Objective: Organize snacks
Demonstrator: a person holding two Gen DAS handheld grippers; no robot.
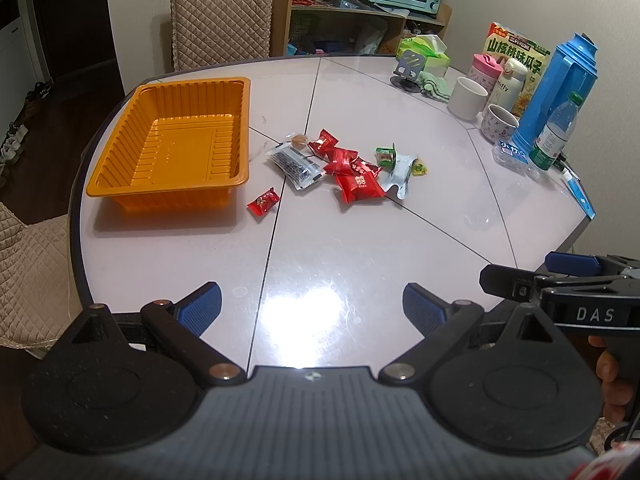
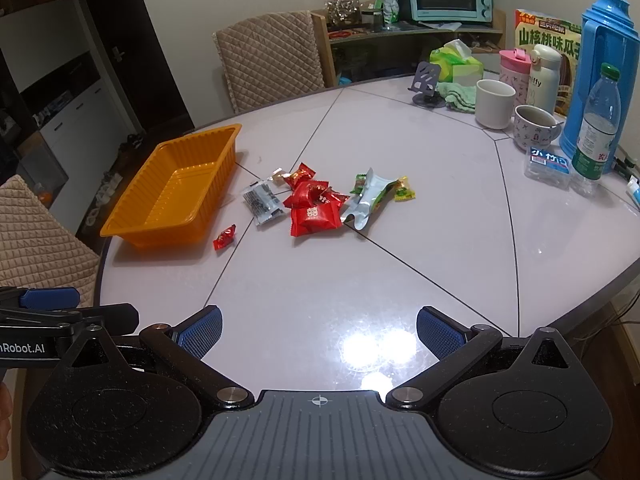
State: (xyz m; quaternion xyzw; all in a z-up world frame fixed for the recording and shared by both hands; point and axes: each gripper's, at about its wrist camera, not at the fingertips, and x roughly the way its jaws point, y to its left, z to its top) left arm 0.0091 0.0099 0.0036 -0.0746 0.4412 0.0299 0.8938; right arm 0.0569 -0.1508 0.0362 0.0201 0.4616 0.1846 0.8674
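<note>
Nothing is getting sorted yet: the orange tray (image 1: 120, 184) is sitting empty, wrapped snacks (image 1: 352, 168) are lying beside it, and both the left tool (image 1: 312, 312) and right tool (image 2: 319, 330) are hovering spread wide, gripping nothing.

Ahead of the left gripper (image 1: 312, 308) and off to its left, the tray (image 1: 120, 188) sits on the table (image 1: 360, 248) near the edge. A lone candy (image 1: 263, 201) lies just beside the tray's near right corner. Straight ahead, farther out, the snack pile (image 1: 352, 168) rests mid-table, with a flat packet (image 1: 298, 165) at its left side and an opened pouch (image 1: 400, 172) at its right. Far ahead and to the right stand two mugs (image 1: 466, 98), a thermos jug (image 1: 558, 92) and a water bottle (image 1: 554, 132). Behind the table's far edge is a chair (image 1: 222, 12). The right gripper (image 2: 318, 330) hangs over the near table edge, to the right of the left one.
</note>
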